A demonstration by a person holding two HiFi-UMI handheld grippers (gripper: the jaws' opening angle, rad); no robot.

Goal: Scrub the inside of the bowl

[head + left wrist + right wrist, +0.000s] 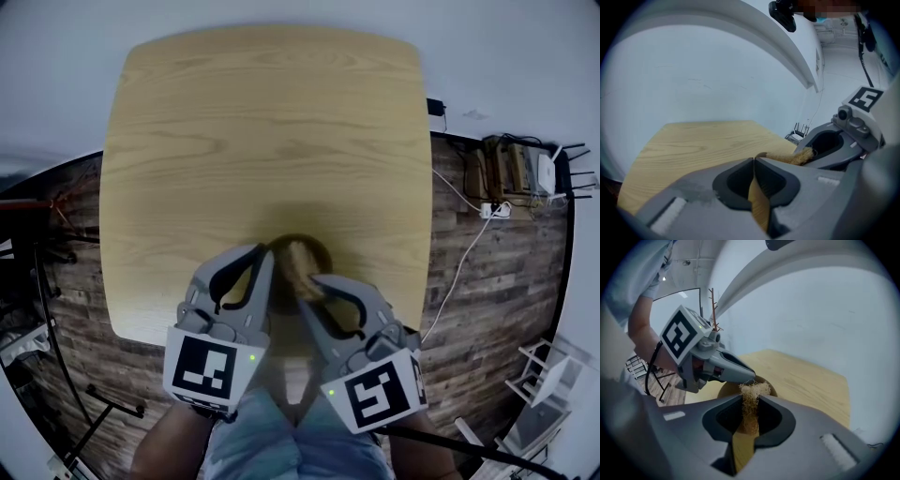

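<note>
A small brown wooden bowl [320, 251] sits near the front edge of the light wooden table [262, 131]. My left gripper [265, 253] is shut on the bowl's left rim; in the left gripper view the tan wall of the bowl [759, 206] runs between the closed jaws of the left gripper [753, 161]. My right gripper [315, 279] is shut on a tan fibrous scrubber [300, 267] that reaches into the bowl. In the right gripper view the scrubber [751, 392] sticks out past the right gripper [750, 400], above the bowl [725, 390] and right beside the left gripper [749, 376].
The table top beyond the bowl is bare wood. Off the table's right side, a white cable [459, 262] crosses the plank floor toward a power strip [495, 208]. Black stand legs [56, 309] are on the left. The person's knees [272, 441] are below the table's front edge.
</note>
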